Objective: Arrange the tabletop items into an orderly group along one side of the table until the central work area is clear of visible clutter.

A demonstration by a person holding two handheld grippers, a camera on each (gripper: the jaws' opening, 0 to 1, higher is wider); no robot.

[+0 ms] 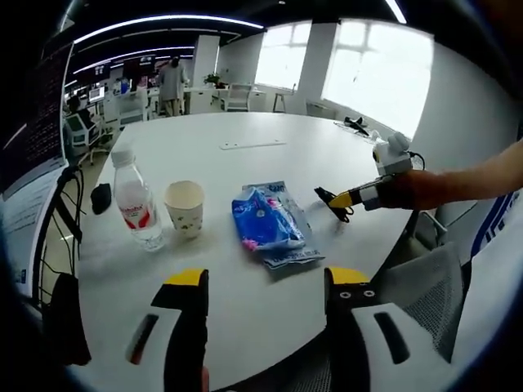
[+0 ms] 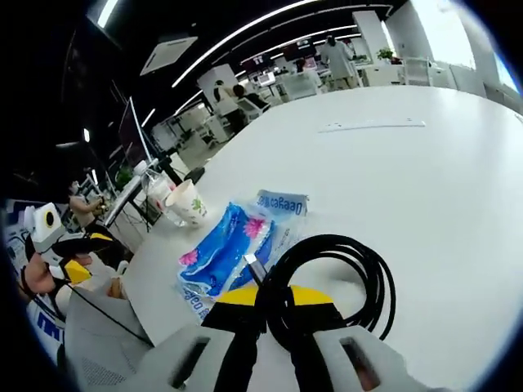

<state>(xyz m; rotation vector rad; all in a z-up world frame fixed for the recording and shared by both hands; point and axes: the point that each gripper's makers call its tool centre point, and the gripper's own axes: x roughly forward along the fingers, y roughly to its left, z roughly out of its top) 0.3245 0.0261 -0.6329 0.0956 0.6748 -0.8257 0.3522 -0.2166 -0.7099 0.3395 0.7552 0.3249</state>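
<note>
On the white round table (image 1: 245, 163) a clear water bottle (image 1: 135, 200) with a red label stands upright next to a paper cup (image 1: 185, 208). To their right lie blue plastic packs (image 1: 265, 220). My left gripper (image 1: 265, 282) hovers over the near table edge, open and with nothing between its jaws. My right gripper (image 1: 337, 200) comes in from the right, just beside the packs. In the right gripper view, my right gripper (image 2: 274, 298) is shut on a coiled black cable (image 2: 359, 265) lying on the table, with the packs (image 2: 225, 249), cup (image 2: 189, 202) and bottle (image 2: 157, 189) beyond.
A small black object (image 1: 100, 198) lies near the table's left edge. A flat strip (image 1: 252, 145) sits at the table's middle, and dark items (image 1: 355, 124) at the far right. Grey chairs (image 1: 425, 286) stand at the near edge. People stand in the office behind.
</note>
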